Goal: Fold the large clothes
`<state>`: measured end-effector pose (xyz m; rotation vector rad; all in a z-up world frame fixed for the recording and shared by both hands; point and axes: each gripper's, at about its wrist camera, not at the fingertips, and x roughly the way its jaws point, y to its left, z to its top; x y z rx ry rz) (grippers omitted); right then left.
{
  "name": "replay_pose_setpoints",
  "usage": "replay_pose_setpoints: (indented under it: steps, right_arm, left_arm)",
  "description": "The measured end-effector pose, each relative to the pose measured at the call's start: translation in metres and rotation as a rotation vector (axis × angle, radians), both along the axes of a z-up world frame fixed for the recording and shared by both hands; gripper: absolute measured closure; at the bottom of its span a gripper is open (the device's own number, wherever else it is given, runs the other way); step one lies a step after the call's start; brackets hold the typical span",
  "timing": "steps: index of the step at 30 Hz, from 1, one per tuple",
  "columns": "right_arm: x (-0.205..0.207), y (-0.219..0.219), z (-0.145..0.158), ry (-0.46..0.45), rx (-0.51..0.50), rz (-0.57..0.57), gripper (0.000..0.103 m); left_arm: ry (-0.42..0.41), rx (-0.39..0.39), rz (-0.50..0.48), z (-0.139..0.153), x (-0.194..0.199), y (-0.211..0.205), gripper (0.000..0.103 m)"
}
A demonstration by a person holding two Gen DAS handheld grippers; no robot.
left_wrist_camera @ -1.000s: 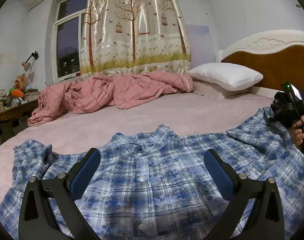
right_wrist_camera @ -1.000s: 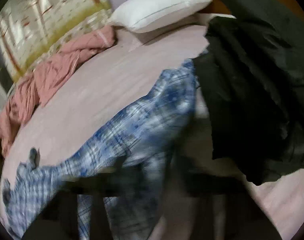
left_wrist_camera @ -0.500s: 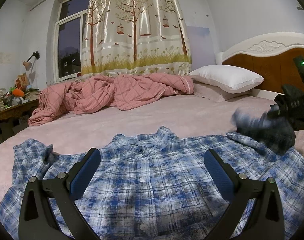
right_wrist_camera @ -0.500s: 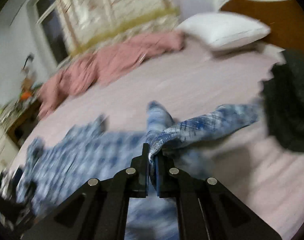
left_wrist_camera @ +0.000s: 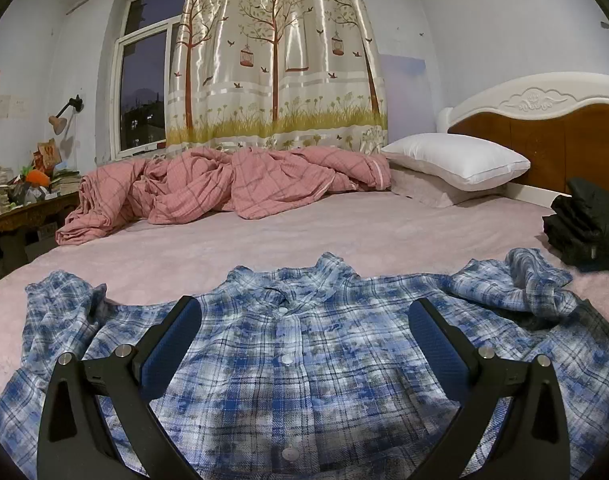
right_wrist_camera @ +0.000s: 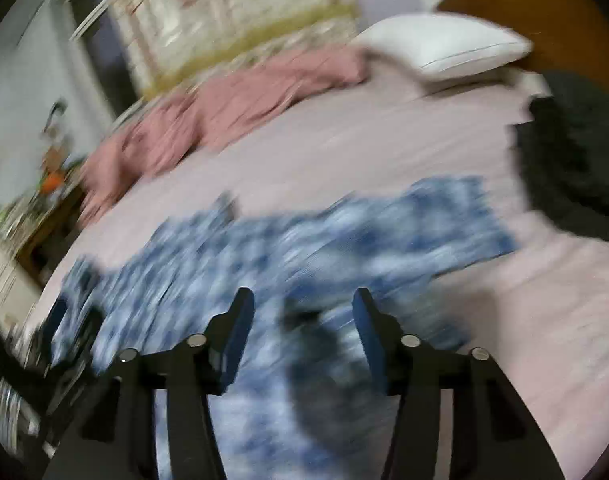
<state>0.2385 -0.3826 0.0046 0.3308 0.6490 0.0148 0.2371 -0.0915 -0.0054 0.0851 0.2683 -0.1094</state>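
Observation:
A blue plaid button shirt [left_wrist_camera: 300, 364] lies front up on the pink bed, collar away from me. Its right sleeve [left_wrist_camera: 516, 284] is folded in a bunch over the right shoulder; the left sleeve [left_wrist_camera: 60, 312] lies crumpled at the left. My left gripper [left_wrist_camera: 304, 344] is open and empty, low over the shirt's chest. The right wrist view is blurred by motion: the shirt [right_wrist_camera: 288, 248] spreads below my right gripper [right_wrist_camera: 302, 320], which is open and empty above it.
A crumpled pink quilt [left_wrist_camera: 224, 188] and white pillow [left_wrist_camera: 456, 160] lie at the far side of the bed. A black folded garment [left_wrist_camera: 588, 228] sits at the right by the wooden headboard [left_wrist_camera: 564, 136]. A cluttered desk [left_wrist_camera: 20, 204] stands left.
My right gripper carried the shirt's right sleeve inward, let it go over the shoulder and opened, then drew back out of the left view. The left gripper has not moved.

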Motion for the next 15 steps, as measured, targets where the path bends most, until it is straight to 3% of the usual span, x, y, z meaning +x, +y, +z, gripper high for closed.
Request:
replay_pose_setpoints:
  steps: [1, 3, 8, 12, 15]
  right_arm:
    - [0.000, -0.012, 0.001, -0.012, 0.004, -0.047, 0.037]
    - [0.002, -0.044, -0.002, -0.006, 0.010, -0.167, 0.037]
    - [0.013, -0.123, -0.029, 0.104, 0.046, -0.363, 0.037]
    - [0.037, -0.138, -0.044, 0.181, -0.062, -0.358, 0.037]
    - [0.051, -0.145, -0.057, 0.195, 0.038, -0.328, 0.037]
  left_arm:
    - [0.001, 0.000, 0.000, -0.001, 0.000, 0.000, 0.000]
    - [0.003, -0.001, 0.000, -0.001, 0.000, 0.001, 0.000]
    - [0.002, 0.001, 0.000, 0.000, -0.001, 0.000, 0.000]
    - [0.003, 0.000, 0.001, 0.000, 0.000, 0.001, 0.000]
    - [0.004, -0.002, 0.001, 0.000, 0.000, 0.001, 0.000]
